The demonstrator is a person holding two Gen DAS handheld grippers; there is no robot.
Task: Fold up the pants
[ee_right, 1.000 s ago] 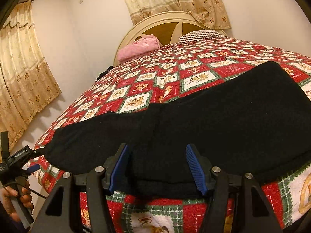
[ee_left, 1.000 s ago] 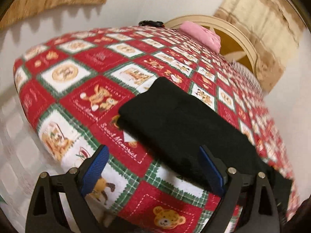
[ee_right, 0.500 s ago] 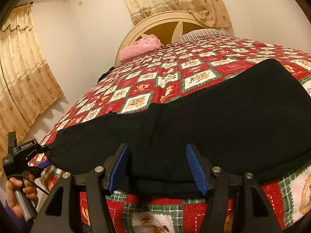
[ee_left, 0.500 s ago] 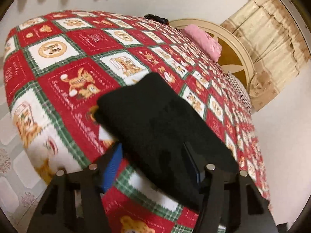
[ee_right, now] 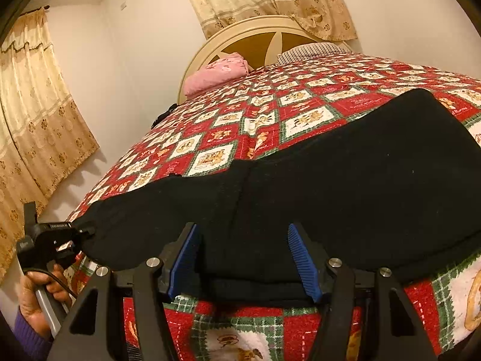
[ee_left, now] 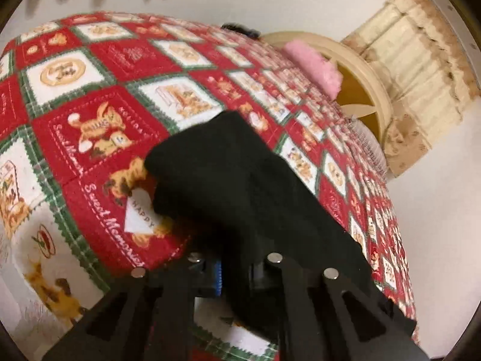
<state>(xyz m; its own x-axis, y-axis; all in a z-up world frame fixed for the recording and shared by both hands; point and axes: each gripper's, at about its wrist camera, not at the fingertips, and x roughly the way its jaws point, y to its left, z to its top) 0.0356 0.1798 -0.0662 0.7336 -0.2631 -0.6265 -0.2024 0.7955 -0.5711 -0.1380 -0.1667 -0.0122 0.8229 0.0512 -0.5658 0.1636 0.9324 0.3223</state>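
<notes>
Bed: patchwork quilt [ee_right: 228, 150] under black pants [ee_right: 345, 186].
Fabric: soft, floppy; grab hems.
Left tongs [ee_left: 237, 270]: just closed, pinching leg end.
Right tongs [ee_right: 242, 258]: spread.

Pants [ee_right: 345, 186] on bedspread [ee_right: 264, 126], pillows [ee_right: 216, 72] behind

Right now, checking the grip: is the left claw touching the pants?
Touching. The left wrist view shows the left claw shut on the black pants.

A bed [ee_right: 300, 111] with a red, white and green patchwork quilt [ee_left: 120, 96] carries black pants [ee_right: 345, 186] spread along its near edge; a pink pillow [ee_right: 216, 72] and a striped pillow [ee_right: 312, 50] lie by the headboard [ee_right: 255, 40].
</notes>
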